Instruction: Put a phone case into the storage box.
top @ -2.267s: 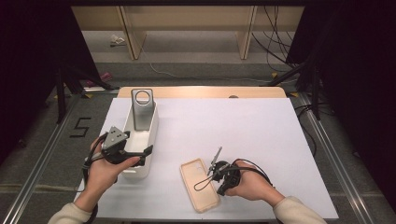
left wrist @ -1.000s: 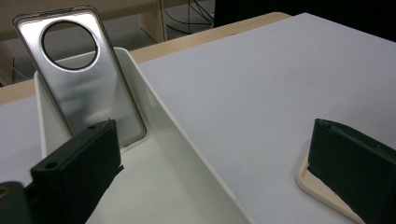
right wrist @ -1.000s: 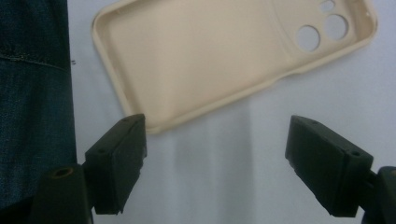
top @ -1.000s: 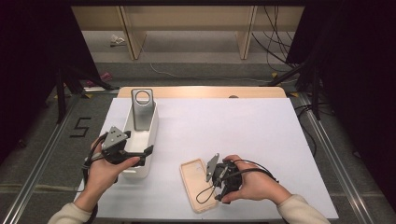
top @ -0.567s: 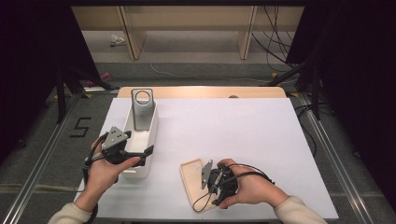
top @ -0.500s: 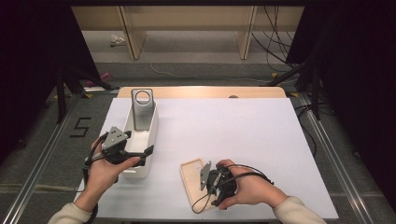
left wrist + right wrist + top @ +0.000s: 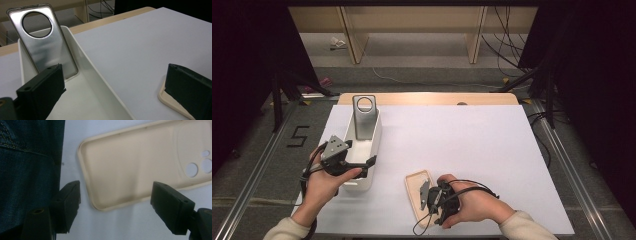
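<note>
While the right gripper (image 7: pixel 428 196) hovers low over the cream phone case (image 7: pixel 420 194) near the table's front edge, its jaws stand wide and grip nothing. The right gripper view shows the case (image 7: pixel 140 165) lying open side up on the white table top (image 7: pixel 130 222), camera cut-outs at one end, and the two black jaws straddle its rounded corner without touching the rim. Over the last second those jaws have been closing slightly, yet nothing is pinched between them. Dark blue denim (image 7: pixel 27 170) shows along one side of that view.

Across the table, the left gripper (image 7: pixel 343 161) rests at the near end of the long white tray (image 7: pixel 373 142). One jaw sits inside the tray and the other outside its wall, as the left gripper view shows; whether the pads press on the wall I cannot tell. A silver metal phone-back plate (image 7: pixel 46 40) with a round hole near its top leans upright against the tray's far end. The case and the tray lie well apart on the table (image 7: pixel 472 145).
</note>
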Tool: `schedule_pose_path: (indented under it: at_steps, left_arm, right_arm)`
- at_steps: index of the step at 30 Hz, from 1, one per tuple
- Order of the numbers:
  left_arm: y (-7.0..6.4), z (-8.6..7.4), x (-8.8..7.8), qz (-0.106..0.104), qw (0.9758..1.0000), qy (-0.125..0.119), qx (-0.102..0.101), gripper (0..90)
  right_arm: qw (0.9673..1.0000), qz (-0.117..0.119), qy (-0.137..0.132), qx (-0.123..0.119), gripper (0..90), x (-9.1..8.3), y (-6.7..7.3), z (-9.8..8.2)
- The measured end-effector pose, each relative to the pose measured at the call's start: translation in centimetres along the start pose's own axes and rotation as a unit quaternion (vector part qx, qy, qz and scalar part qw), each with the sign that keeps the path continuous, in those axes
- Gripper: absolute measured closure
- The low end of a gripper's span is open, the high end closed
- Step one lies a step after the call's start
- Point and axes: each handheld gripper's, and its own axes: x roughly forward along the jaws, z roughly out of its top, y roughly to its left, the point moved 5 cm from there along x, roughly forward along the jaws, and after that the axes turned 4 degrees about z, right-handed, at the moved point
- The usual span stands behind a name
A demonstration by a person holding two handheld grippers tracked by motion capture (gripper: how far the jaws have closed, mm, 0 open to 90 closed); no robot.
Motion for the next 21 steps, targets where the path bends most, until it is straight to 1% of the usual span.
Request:
schedule_pose_path:
  at_steps: [1,2,4,5,7,8,11,15,17,21]
  left_arm:
    - [0.0,0.0,0.0,-0.001,1.0000,0.000,0.000,1.9]
    - [0.0,0.0,0.0,0.000,1.0000,0.000,0.000,1.9]
    - [0.0,-0.1,0.0,0.000,1.0000,0.001,0.000,1.9]
    - [0.0,-0.1,0.1,0.000,1.0000,0.001,0.000,1.9]
    - [0.0,0.0,0.1,0.000,1.0000,0.001,0.000,1.9]
    - [0.0,0.0,0.1,0.000,1.0000,0.001,0.000,1.9]
    - [0.0,-0.1,0.1,-0.001,1.0000,0.000,0.000,1.9]
    - [0.0,-0.1,0.1,0.000,1.0000,0.001,-0.001,1.9]
    - [0.0,-0.1,0.1,-0.001,1.0000,0.002,-0.001,1.9]
    - [-0.1,-0.1,0.1,-0.002,1.0000,0.002,0.000,1.9]
  right_arm:
    - [1.0000,-0.002,-0.002,-0.002,25.0,0.1,0.0,0.1]
    - [1.0000,0.003,0.001,-0.002,25.1,0.2,0.1,0.1]
    - [0.9999,0.001,0.005,-0.009,25.1,0.4,0.1,0.1]
    - [1.0000,0.004,0.007,-0.005,25.3,0.5,0.2,0.1]
    - [0.9999,0.005,0.011,-0.011,25.9,0.7,0.2,0.2]
    - [0.9998,0.007,0.014,-0.010,26.6,0.7,0.3,0.2]
    - [0.9996,0.006,0.021,-0.017,28.2,0.9,0.4,0.3]
    - [0.9993,0.007,0.025,-0.025,33.1,1.1,0.5,0.4]
    - [0.9992,0.014,0.027,-0.026,36.5,1.2,0.6,0.5]
    - [0.9988,0.014,0.030,-0.034,41.7,1.5,0.9,0.6]
